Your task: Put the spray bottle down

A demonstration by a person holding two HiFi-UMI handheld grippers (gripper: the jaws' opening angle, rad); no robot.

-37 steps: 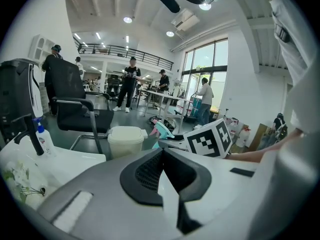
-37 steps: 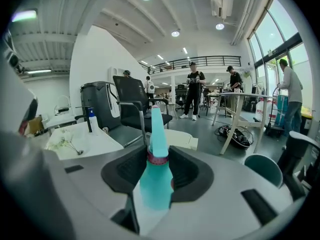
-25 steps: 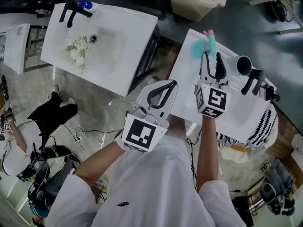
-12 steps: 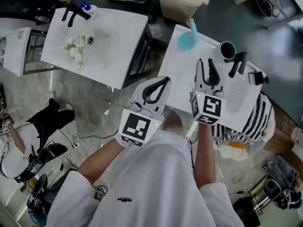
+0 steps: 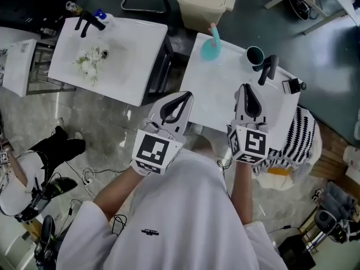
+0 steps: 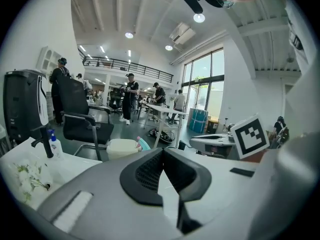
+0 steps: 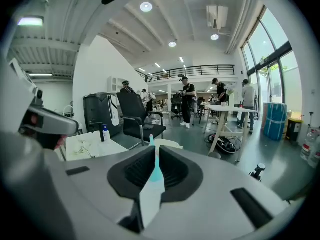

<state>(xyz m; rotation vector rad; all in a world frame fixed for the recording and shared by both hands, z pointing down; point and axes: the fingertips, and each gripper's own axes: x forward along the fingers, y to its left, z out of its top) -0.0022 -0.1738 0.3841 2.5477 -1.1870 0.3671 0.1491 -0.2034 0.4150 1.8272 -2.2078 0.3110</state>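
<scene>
The teal spray bottle (image 5: 211, 48) with a pink trigger stands upright at the far left edge of the white basin top (image 5: 219, 103). No gripper touches it. My right gripper (image 5: 249, 90) hovers over the near part of that top, well short of the bottle. Its jaws are closing with nothing between them. In the right gripper view the bottle (image 7: 156, 168) shows far off past the right gripper (image 7: 156, 153). My left gripper (image 5: 181, 98) hangs shut and empty off the basin's near left corner. The left gripper view shows the left gripper (image 6: 162, 155) and the bottle (image 6: 142, 143) beyond it.
A black faucet (image 5: 268, 67) and a dark cup (image 5: 255, 55) stand at the basin's far right. A beige bin (image 5: 205, 1) sits behind the bottle. Another white basin (image 5: 132, 55) at the left holds flowers (image 5: 89, 61). A striped cloth (image 5: 301, 145) hangs at the right.
My right gripper has drawn back from the spray bottle toward my body and its jaws have come together. The left gripper drew back too. The bottle stays standing.
</scene>
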